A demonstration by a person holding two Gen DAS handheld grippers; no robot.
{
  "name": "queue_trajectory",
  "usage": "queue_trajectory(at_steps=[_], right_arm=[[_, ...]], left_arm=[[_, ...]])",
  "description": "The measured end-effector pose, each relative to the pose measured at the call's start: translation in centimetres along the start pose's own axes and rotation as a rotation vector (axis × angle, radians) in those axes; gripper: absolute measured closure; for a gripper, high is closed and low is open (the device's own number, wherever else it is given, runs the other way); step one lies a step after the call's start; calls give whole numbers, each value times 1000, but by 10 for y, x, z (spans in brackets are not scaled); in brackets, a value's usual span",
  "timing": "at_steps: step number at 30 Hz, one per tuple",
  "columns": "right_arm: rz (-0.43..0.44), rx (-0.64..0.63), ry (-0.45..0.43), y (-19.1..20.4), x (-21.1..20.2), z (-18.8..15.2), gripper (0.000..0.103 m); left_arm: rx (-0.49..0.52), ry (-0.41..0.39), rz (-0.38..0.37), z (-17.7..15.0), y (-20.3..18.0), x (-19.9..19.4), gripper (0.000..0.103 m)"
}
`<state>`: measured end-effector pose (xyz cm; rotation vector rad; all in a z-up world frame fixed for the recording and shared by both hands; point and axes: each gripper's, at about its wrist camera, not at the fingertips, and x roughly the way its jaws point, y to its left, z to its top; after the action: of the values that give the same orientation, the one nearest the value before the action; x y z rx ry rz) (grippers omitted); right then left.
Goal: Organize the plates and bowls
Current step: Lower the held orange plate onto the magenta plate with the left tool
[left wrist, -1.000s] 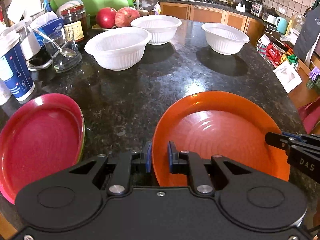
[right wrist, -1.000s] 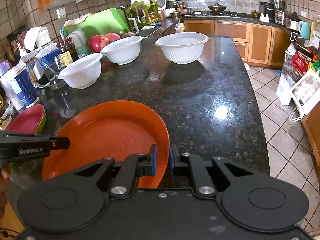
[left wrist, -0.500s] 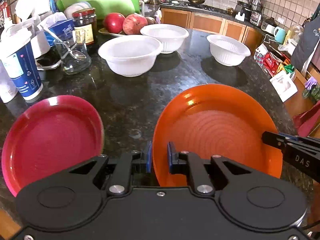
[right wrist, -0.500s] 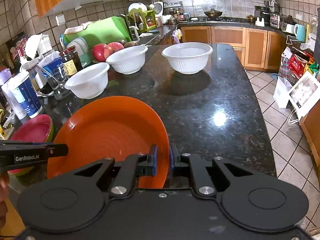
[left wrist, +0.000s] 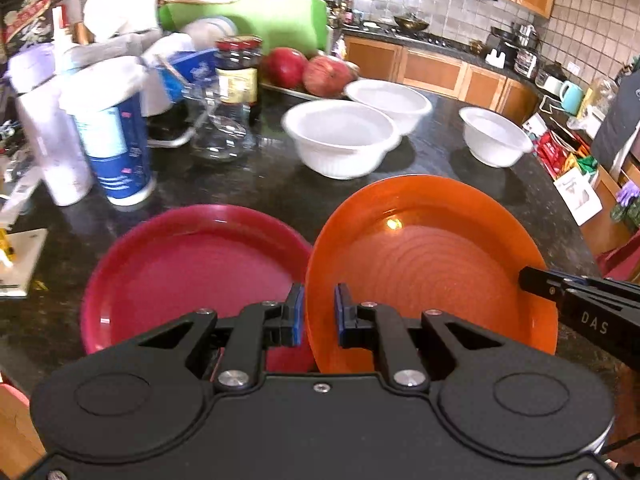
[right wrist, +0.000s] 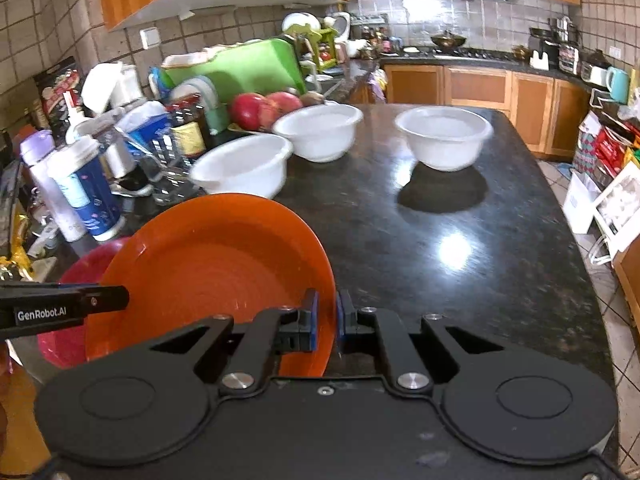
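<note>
An orange plate (left wrist: 424, 264) hangs tilted just above the dark granite counter, carried by both grippers. My left gripper (left wrist: 318, 304) is shut on its left rim. My right gripper (right wrist: 326, 316) grips the right rim, its jaws still closing on it; its tip (left wrist: 532, 280) also shows in the left wrist view. A red plate (left wrist: 192, 272) lies on the counter directly left of the orange plate (right wrist: 216, 264), whose left edge overlaps it. Three white bowls (left wrist: 340, 140) (left wrist: 388, 100) (left wrist: 494, 136) stand farther back.
Crowded along the left are a blue-and-white cup (left wrist: 112, 152), a glass (left wrist: 216, 136), a dark jar (left wrist: 238, 72), red fruit (left wrist: 308, 68) and a green board (left wrist: 272, 20). The counter (right wrist: 460, 248) ends at the right above a tiled floor (right wrist: 624, 340).
Both grippers have carried the orange plate up and to the left. The red plate now sits close beside it, partly under its left rim.
</note>
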<state>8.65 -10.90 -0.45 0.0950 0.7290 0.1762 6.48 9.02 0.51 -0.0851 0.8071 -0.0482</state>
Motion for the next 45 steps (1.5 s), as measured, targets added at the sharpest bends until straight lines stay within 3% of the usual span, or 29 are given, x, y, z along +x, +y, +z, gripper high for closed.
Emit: queue_trajectory(at_steps=[13, 20, 34, 45], right_arm=[[93, -51, -10, 104, 17, 14, 92], [66, -50, 30, 140, 38, 8, 92], [-59, 16, 43, 155, 52, -5, 92], [-79, 33, 50, 156, 54, -4, 89]], left_arm=[[-34, -34, 100, 5, 89, -20, 83], [-33, -8, 99, 3, 125, -10, 83], [41, 27, 4, 6, 146, 17, 83], [89, 32, -19, 8, 148, 23, 83]])
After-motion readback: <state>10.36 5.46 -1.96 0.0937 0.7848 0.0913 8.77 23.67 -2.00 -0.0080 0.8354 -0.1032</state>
